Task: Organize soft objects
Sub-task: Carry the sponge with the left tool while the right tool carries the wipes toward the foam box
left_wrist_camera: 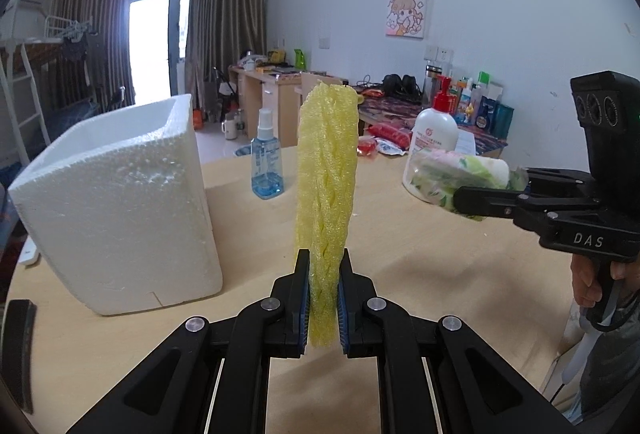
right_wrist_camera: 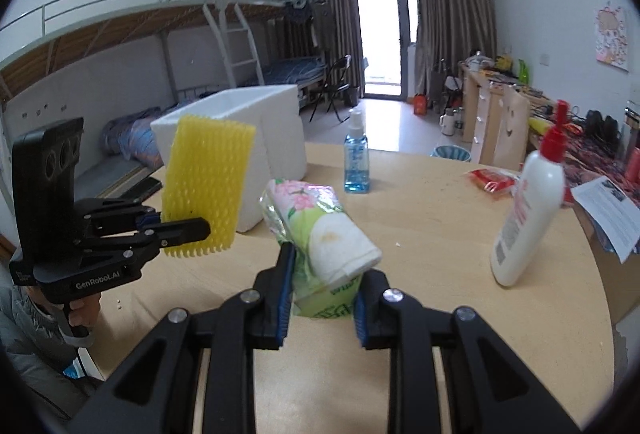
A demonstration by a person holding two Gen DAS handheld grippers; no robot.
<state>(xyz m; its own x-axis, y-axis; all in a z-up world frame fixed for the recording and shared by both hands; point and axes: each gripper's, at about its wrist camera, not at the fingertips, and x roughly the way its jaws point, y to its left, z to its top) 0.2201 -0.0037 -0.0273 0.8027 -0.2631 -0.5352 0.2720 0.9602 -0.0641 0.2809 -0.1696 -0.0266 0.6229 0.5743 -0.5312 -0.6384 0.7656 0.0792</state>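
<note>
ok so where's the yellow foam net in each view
Left wrist view: the yellow foam net stands edge-on at centre, clamped in the left gripper.
Right wrist view: it shows flat-on at left, in front of the white foam box.
Shared landmark: the blue spray bottle on the table, right of the box in both views.
</note>
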